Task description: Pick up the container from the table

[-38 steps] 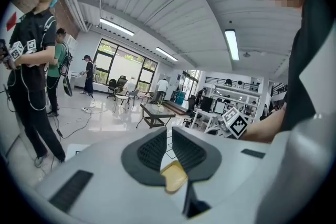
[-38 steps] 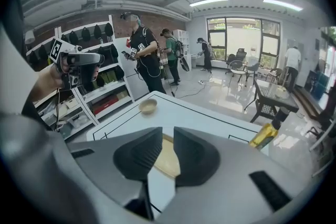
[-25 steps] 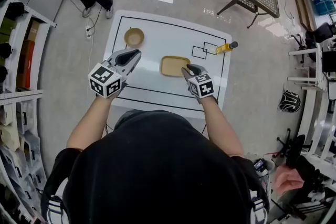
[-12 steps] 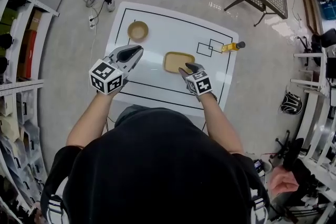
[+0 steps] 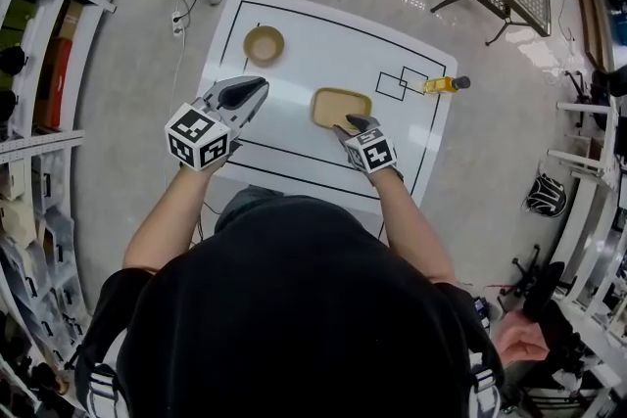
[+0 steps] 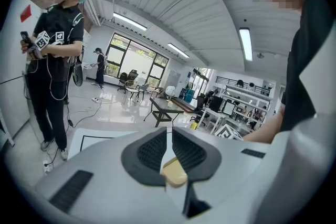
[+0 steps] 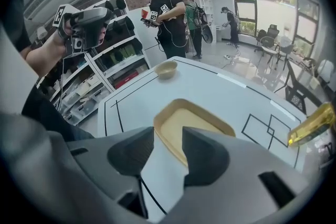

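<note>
Container (image 5: 341, 109), a tan tray, is set on the counter (image 5: 313, 44) just ahead of the right tongs (image 5: 355, 123), whose jaws are opening, nothing gripped; the left tongs (image 5: 255, 90), closed together, are found farther off.

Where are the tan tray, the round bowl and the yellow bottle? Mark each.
tan tray (image 5: 336, 105): head view, its flat floor.
round bowl (image 5: 264, 45): head view, its hollow middle.
yellow bottle (image 5: 439, 86): head view, its yellow body.

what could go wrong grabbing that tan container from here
The right gripper, jaws opening and empty, is aimed at the near rim of the shallow container. A jaw may hit the table and shove the container away instead of straddling the rim. Gripped at one edge only, it could tilt and slip out.
</note>
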A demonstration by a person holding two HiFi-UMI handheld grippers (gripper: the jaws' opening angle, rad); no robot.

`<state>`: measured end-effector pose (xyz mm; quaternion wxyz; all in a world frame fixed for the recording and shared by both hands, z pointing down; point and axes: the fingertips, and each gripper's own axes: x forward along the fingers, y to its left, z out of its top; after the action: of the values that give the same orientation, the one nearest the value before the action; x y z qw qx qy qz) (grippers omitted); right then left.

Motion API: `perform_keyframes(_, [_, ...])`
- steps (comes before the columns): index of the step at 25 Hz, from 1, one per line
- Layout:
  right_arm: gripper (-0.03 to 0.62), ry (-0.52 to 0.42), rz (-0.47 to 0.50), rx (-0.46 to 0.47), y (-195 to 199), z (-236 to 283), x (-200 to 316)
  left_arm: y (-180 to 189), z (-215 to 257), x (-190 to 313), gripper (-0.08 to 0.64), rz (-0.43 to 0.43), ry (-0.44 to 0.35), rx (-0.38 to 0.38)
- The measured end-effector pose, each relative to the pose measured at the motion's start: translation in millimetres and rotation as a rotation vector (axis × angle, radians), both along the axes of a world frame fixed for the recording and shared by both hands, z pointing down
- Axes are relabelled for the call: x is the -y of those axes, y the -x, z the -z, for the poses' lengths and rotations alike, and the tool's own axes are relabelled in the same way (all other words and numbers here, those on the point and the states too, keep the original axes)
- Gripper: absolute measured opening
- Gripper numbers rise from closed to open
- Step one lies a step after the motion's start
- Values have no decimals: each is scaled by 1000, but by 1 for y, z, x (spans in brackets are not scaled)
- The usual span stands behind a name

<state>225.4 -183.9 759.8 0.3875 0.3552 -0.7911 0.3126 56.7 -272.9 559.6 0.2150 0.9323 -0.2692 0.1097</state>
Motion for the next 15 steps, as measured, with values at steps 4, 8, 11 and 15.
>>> perform_keyframes(4, [175,22,15,-8,0,-11,-4,2,-5,-1,35,10,12,1])
perform_keyframes(8, [175,35,37,-19,1,-21,-5,1,-11,-3,34,13,20,2])
perform_keyframes(11, [175,42,59,-29,2,-27,-7,1,-14,-2,34,18,27,1])
perform_keyframes(15, [175,56,93,-43,3,-34,-11,2,-19,-3,35,28,34,4])
